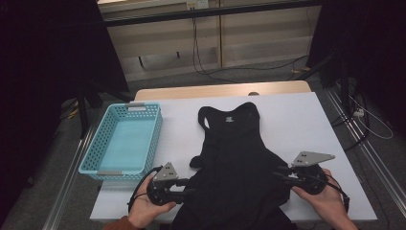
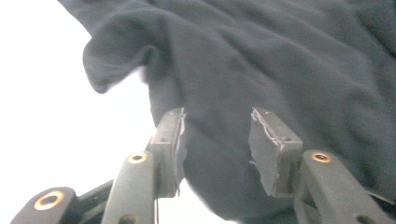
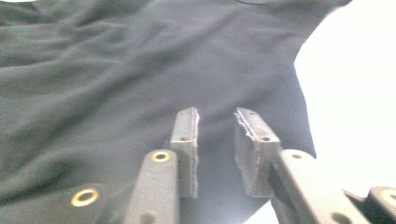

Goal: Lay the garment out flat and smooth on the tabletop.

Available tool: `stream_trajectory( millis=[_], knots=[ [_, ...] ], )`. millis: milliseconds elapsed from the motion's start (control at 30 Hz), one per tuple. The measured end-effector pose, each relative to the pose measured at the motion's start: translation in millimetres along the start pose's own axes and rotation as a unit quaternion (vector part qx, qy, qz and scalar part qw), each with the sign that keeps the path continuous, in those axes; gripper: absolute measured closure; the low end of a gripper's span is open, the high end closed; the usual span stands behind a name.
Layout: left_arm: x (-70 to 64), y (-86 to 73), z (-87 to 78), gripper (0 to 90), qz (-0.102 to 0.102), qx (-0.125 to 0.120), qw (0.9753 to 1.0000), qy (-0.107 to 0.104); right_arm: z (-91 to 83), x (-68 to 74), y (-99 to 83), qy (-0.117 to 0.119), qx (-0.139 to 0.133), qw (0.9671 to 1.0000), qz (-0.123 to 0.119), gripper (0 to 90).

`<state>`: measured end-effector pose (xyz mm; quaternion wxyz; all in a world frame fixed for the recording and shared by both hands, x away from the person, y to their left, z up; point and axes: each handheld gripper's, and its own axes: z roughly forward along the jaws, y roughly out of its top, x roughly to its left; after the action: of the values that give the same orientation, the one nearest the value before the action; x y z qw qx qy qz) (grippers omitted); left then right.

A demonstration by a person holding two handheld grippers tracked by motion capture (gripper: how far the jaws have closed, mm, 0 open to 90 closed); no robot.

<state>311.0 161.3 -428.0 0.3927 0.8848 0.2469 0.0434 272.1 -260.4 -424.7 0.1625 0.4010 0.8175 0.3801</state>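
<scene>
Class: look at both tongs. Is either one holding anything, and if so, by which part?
Nothing is held. The left tongs stand open over the black shirt's edge, the right tongs open over its other side; the jaws have not closed on cloth.

The black garment (image 1: 234, 158) carries a small pale label just below its collar — too small to read. No other writing shows (basket included).

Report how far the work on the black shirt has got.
Done: the shirt lies spread on the table. In hand: the left gripper and right gripper sit at its lower sides, jaws open, nothing clamped. Left: gripping, any folding; the basket holds nothing.
</scene>
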Motion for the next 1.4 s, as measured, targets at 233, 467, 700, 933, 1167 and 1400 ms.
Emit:
stream_trajectory(
  millis=[233, 467, 700, 933, 1167, 1400],
  knots=[
    [14.2, 3.5, 11.3, 63.2, -0.011, 0.005, 0.9998, 0.017, -8.2, -14.6, -21.0, -0.022, 0.035, 0.9987, 0.029, 69.2],
    [17.5, -2.8, 18.5, 58.8, -0.018, 0.013, 0.9995, 0.024, 1.1, -12.6, -26.8, -0.013, 0.068, 0.9971, 0.032, 58.4],
    [12.7, -2.8, 23.9, 70.1, -0.021, 0.027, 0.9990, 0.028, 8.8, -6.8, -23.8, -0.010, 0.073, 0.9972, 0.016, 59.6],
    [13.7, -0.8, 21.8, 89.2, -0.028, 0.039, 0.9981, 0.038, 24.0, -8.2, -8.7, 0.003, 0.071, 0.9974, -0.006, 89.3],
    [23.4, -3.0, 15.4, 89.4, -0.046, 0.031, 0.9968, 0.057, 39.0, -26.6, 4.0, -0.040, 0.066, 0.9969, -0.014, 89.6],
    [29.4, -4.3, 9.0, 89.4, -0.059, 0.026, 0.9946, 0.081, 32.1, -40.9, 1.8, -0.085, 0.061, 0.9946, -0.001, 89.5]
  ],
)
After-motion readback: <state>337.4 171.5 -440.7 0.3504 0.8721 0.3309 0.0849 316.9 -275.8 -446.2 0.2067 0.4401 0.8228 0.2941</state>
